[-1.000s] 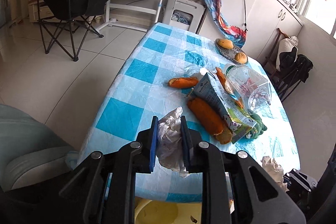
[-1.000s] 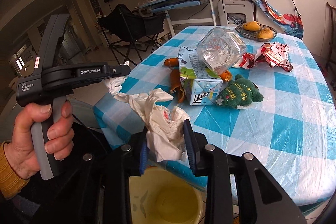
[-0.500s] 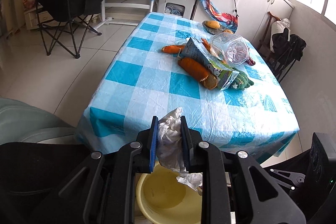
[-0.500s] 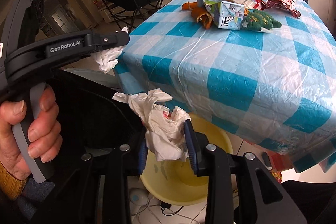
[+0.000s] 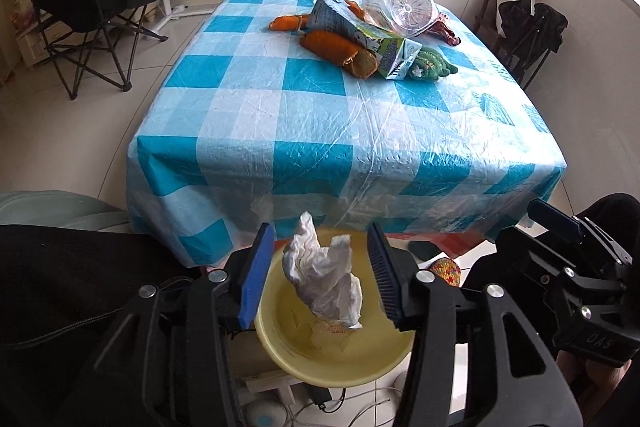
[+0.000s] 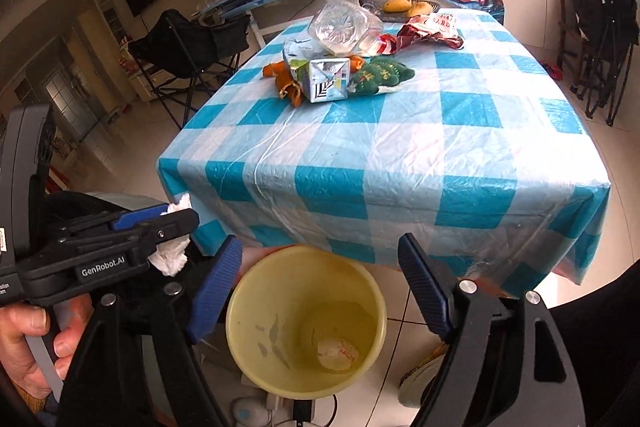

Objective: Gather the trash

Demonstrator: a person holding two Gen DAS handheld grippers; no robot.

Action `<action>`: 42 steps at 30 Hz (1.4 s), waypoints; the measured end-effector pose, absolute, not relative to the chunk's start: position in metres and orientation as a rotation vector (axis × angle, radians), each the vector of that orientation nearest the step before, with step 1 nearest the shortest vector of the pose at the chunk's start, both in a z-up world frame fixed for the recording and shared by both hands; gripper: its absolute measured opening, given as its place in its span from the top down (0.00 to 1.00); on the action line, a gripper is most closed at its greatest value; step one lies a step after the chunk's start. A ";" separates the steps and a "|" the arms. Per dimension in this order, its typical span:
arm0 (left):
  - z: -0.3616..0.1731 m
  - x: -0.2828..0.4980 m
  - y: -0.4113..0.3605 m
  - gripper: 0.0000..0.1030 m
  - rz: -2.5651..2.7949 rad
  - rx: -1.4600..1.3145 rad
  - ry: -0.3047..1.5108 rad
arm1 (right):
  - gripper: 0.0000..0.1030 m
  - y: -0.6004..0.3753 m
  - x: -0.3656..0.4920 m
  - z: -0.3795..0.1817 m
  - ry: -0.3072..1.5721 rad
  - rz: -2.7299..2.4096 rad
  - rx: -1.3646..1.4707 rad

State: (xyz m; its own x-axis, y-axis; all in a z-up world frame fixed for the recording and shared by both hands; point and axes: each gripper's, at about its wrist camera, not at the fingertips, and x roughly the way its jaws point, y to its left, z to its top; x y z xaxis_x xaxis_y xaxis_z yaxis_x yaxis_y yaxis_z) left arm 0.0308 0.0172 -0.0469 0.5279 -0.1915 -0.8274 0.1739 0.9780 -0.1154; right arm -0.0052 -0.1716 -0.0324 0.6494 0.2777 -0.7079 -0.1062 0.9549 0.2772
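Left hand-held gripper (image 5: 320, 279) wide, tissue (image 5: 322, 277) loose between | right hand-held gripper (image 6: 320, 291) wide above bin (image 6: 280, 383)

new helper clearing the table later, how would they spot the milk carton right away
Start at the table with the blue and white checked cloth and find the pile of litter at its far end. The carton lies on its side there, under the clear plastic bottle, beside the green soft toy; it is the only box-shaped thing.

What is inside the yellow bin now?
In the right wrist view, the yellow bin holds one pale crumpled wad at its bottom. In the left wrist view, a white tissue between the open left gripper fingers hides part of the inside.
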 end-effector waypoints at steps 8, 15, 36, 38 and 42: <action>-0.038 0.035 0.028 0.25 -0.185 -0.080 0.939 | 0.21 -0.172 0.006 -0.040 0.851 0.168 0.232; -0.031 0.035 0.030 0.20 -0.166 -0.086 0.883 | 0.20 -0.164 0.004 -0.041 0.850 0.176 0.184; -0.027 0.036 0.034 0.17 -0.133 -0.091 0.856 | 0.19 -0.160 0.004 -0.043 0.853 0.173 0.160; -0.028 0.035 0.034 0.17 -0.132 -0.091 0.856 | 0.19 -0.160 0.003 -0.043 0.852 0.170 0.159; -0.028 0.037 0.035 0.16 -0.127 -0.092 0.857 | 0.19 -0.161 0.004 -0.043 0.847 0.165 0.158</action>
